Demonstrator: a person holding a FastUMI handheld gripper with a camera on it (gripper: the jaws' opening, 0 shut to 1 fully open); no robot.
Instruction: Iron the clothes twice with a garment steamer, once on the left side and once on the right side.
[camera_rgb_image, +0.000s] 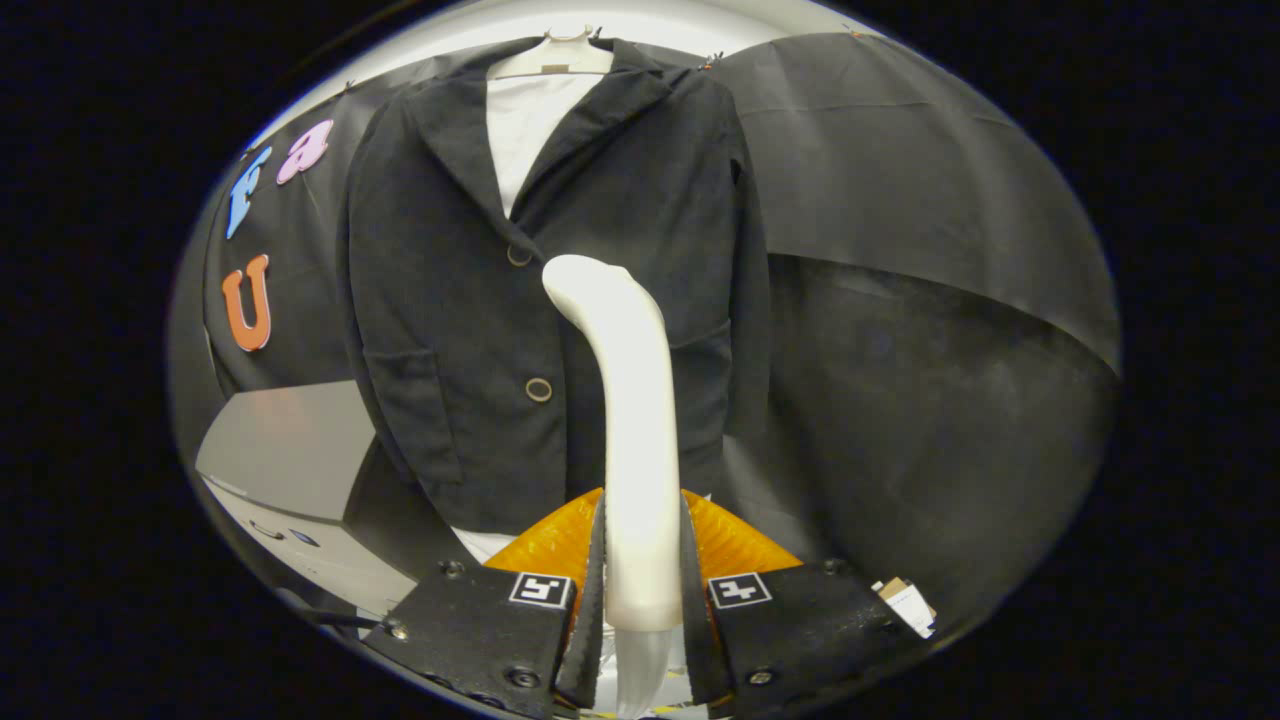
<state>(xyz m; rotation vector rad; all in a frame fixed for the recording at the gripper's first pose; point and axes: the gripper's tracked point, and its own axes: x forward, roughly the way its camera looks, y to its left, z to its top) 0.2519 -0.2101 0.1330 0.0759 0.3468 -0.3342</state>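
Our tool (643, 590) is closed narrowly around the handle of the garment steamer (630, 400), one finger (592, 580) pressing on each flank of the white shaft, so that the opening between them is no wider than the handle itself. We see the steamer rise straight up from between the fingers, its white neck curving over at the top toward the left, where the rounded head stands in front of the jacket (470, 300). Two square black-and-white markers (541, 589) sit on the tool's body on either side of the handle, and an orange ribbed part (735, 540) shows just behind the fingers. Beyond the steamer we find the dark jacket hanging upright on a pale hanger (555, 55), front facing us, lapels open over a white shirt (525, 125), with two round buttons (538, 389) down its closure just left of the steamer's neck and a pocket flap on the panel further left. The steamer's head is level with the jacket's middle, near the upper button; whether it touches the cloth we cannot tell. Left of the jacket's hem stands a grey box (290, 450), and black cloth (900, 200) drapes the wall behind and to the right.
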